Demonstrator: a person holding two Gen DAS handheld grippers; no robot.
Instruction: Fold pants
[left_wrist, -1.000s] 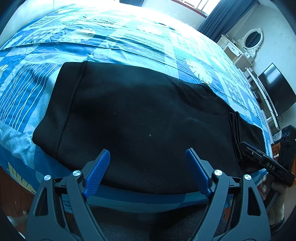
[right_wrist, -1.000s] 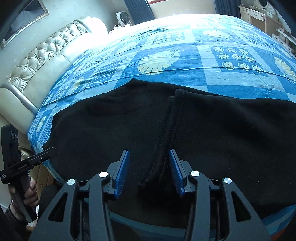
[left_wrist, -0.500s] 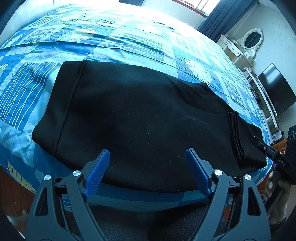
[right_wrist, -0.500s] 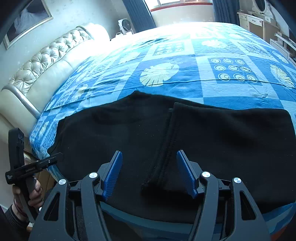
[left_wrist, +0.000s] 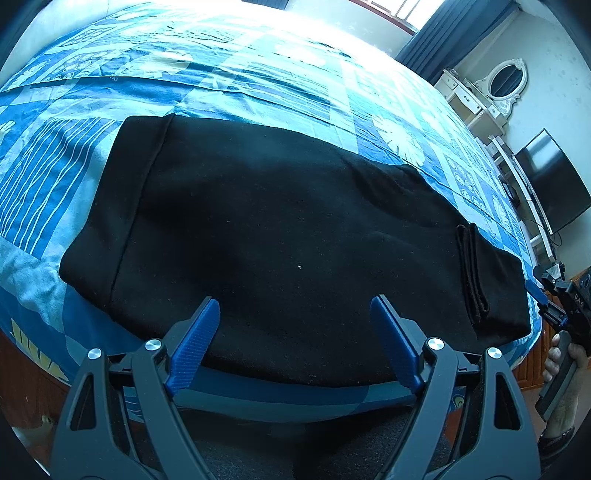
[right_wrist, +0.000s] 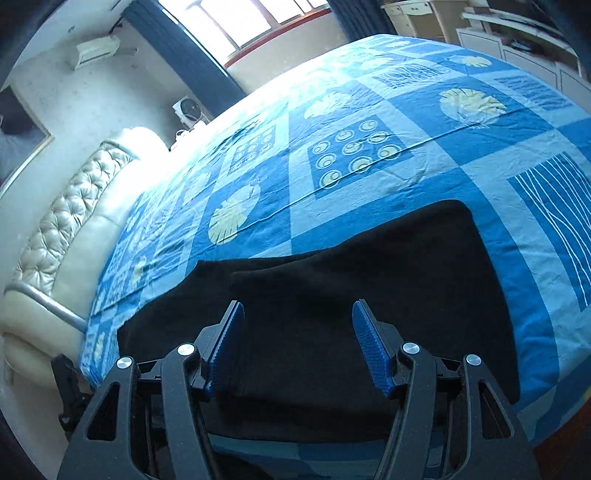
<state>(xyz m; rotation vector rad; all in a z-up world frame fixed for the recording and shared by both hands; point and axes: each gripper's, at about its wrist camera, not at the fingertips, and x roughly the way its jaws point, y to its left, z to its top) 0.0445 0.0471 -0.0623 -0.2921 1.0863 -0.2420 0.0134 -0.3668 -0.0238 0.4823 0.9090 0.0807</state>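
Bedroom around a blue patchwork bed

The bedspread (left_wrist: 258, 85) is checked in light and dark blue, with pale leaf prints, ring prints and white wavy stripes. A cream tufted headboard (right_wrist: 62, 229) curves along the bed's left side in the right wrist view, with a small white fan (right_wrist: 189, 109) beyond it and an air conditioner (right_wrist: 96, 50) high on the wall. Dark curtains (right_wrist: 184, 51) flank a bright window (right_wrist: 243, 18). In the left wrist view a white dresser (left_wrist: 471, 107) carries an oval mirror (left_wrist: 508, 78), and a dark TV (left_wrist: 550, 181) hangs near it
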